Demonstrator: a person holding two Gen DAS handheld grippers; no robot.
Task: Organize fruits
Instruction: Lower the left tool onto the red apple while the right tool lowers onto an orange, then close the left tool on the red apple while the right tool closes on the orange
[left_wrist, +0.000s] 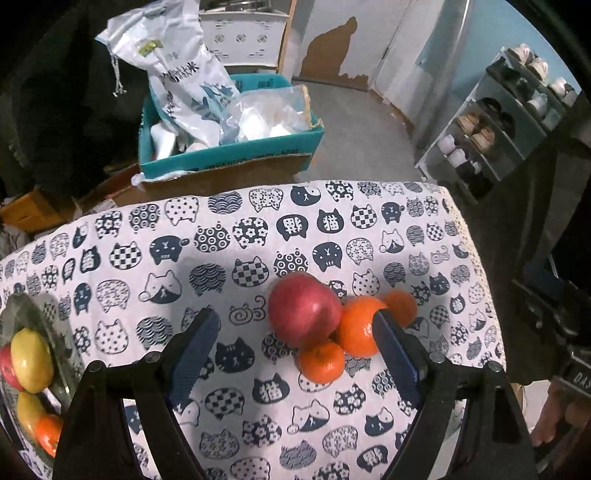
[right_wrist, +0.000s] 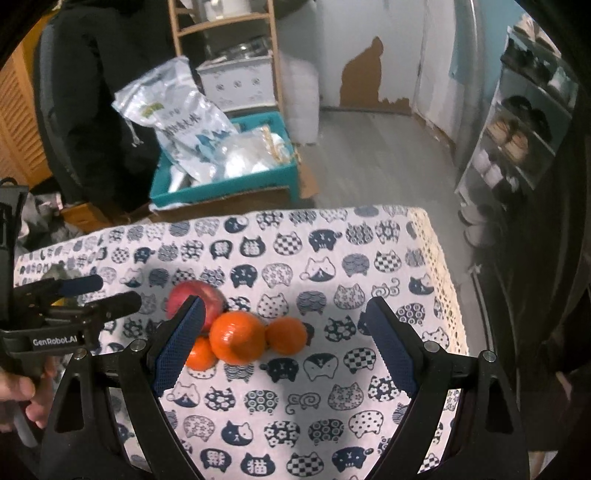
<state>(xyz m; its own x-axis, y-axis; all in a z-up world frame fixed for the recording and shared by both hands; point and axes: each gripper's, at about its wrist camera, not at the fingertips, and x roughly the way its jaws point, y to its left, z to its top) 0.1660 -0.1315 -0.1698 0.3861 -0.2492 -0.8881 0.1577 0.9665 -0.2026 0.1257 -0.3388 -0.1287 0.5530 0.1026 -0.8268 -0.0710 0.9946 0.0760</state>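
Your left claw (left_wrist: 295, 354) is wide open, nothing between the pads, hanging over the cat-print cloth (left_wrist: 229, 243) and tilted down at the fruit pile. Just ahead of it, toward its right finger (left_wrist: 397, 354), sits a red apple (left_wrist: 303, 309) with three oranges packed against it: a small one (left_wrist: 321, 361) at the near side, a big one (left_wrist: 356, 326) partly behind that finger, and a third (left_wrist: 400, 305) at the far right. All four touch in one cluster on the cloth, and neither pad touches any of them. Your right claw (right_wrist: 284, 343) is open too, empty, looking at the same cluster from the other side: its left finger (right_wrist: 181, 343) covers part of the apple (right_wrist: 192, 299) and the small orange (right_wrist: 201, 356), with the big orange (right_wrist: 237, 341) and the third (right_wrist: 286, 336) in the gap between the fingers, lying farther off on the cloth. Out at the left edge of your left view, a glass dish (left_wrist: 55, 325) holds two yellow fruits (left_wrist: 31, 360), a red one (left_wrist: 7, 365) and an orange (left_wrist: 50, 432), well apart from the pile. Beyond the table, a teal box (left_wrist: 229, 151) stuffed with bags stands on the floor, and a shoe rack (left_wrist: 491, 122) lines the right wall.
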